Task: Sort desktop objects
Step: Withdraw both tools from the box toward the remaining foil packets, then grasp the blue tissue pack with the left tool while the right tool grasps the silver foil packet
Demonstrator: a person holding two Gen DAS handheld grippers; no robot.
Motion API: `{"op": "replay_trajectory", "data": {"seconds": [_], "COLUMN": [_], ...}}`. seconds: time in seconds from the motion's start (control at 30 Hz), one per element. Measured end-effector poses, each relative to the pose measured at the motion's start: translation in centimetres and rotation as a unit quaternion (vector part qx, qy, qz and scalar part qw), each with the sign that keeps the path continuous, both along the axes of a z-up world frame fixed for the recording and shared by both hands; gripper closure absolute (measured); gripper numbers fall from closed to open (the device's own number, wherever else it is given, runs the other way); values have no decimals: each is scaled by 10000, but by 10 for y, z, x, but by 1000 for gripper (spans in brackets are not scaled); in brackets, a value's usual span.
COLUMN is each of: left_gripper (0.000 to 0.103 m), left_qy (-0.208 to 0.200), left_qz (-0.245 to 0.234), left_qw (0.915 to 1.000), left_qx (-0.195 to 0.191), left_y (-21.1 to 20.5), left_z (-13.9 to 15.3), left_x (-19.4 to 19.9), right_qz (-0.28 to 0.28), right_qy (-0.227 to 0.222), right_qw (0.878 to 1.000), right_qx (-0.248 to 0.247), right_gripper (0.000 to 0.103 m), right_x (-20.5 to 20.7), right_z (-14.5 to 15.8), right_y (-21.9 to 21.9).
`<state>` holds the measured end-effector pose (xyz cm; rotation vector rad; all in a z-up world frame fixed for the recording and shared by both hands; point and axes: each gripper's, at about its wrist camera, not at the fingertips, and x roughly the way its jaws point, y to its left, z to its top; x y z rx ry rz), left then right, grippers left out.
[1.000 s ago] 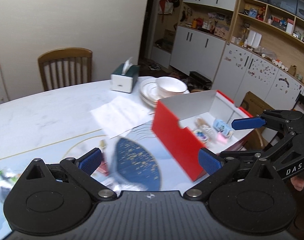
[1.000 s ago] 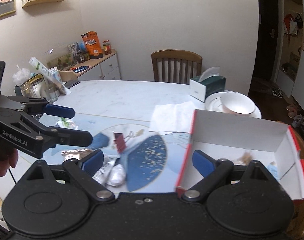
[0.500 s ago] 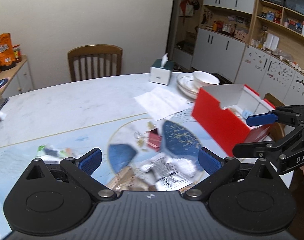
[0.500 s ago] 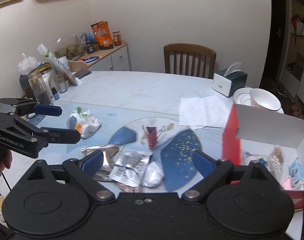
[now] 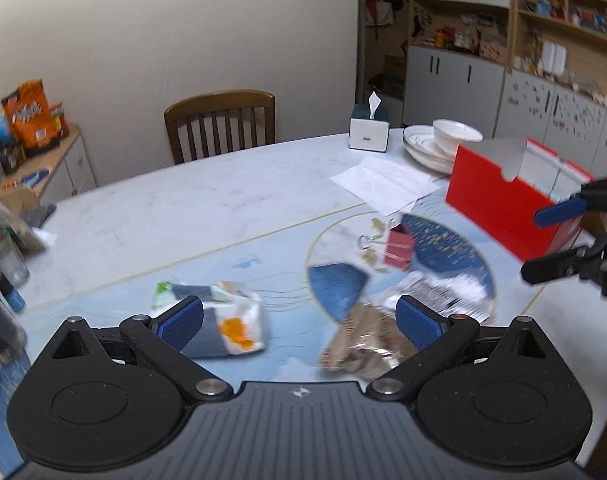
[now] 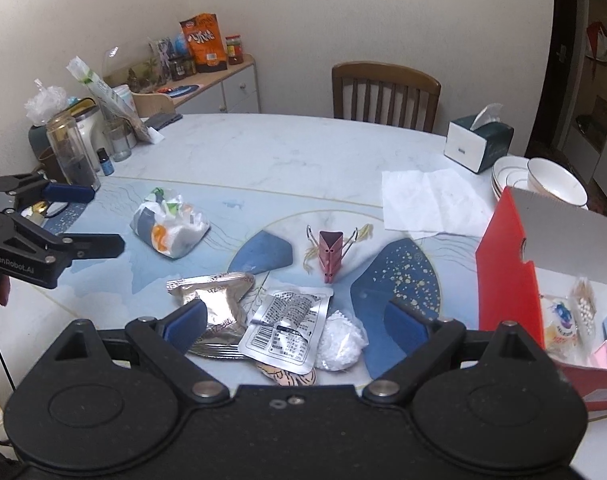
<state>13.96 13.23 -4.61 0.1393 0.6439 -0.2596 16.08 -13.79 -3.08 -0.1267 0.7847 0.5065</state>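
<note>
Between open jaws: foil packets (image 6: 243, 312), red clip (image 6: 329, 254) beyond.

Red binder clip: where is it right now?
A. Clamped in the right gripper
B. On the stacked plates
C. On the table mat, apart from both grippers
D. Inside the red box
C. The red binder clip stands on the table mat, left of the red box; the left gripper and right gripper are both open and hold nothing.
</note>
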Motion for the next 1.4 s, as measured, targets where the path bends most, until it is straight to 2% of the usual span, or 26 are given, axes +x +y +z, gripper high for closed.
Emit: {"op": "replay_trajectory", "data": {"seconds": [0.13, 0.23, 0.43, 0.57, 0.73, 0.9, 1.13, 1.23, 1.4], "left_gripper": [0, 0, 0, 0, 0, 0, 0, 0, 0], "left_qy": [-166, -190, -253, -176, 126, 284, 408, 479, 643], "left_qz": [-410, -781, -1471, -1657, -1928, -2105, -2365, -2330, -2109], "left_qw": [9984, 9956, 9848, 9797, 9727, 9664, 9553, 9551, 9653], "left_qx": [358, 480, 891, 1113, 1285, 1448, 1727, 1765, 1397], "left_y": [9, 18, 32, 43, 52, 53, 49, 47, 50], "left_z": [-6, -11, -24, -35, -52, -66, -82, -88, -90], "left_x": [8, 17, 40, 62, 86, 98, 107, 112, 118], "right_qz": [-77, -94, -215, -354, -465, -731, -694, -678, -665], "right_qy": [102, 178, 382, 527, 719, 993, 1009, 1045, 1088], "right_qw": [9999, 9998, 9990, 9979, 9959, 9918, 9911, 9896, 9883], "right_qx": [-23, -67, -120, -152, -276, -327, -512, -717, -842], "right_gripper": [9, 10, 12, 14, 18, 23, 22, 23, 30], "right_x": [6, 11, 24, 34, 46, 61, 68, 70, 70], "right_z": [-8, -14, -26, -36, -51, -65, -69, -74, -82], "right_y": [6, 12, 23, 29, 39, 44, 54, 60, 60]}}
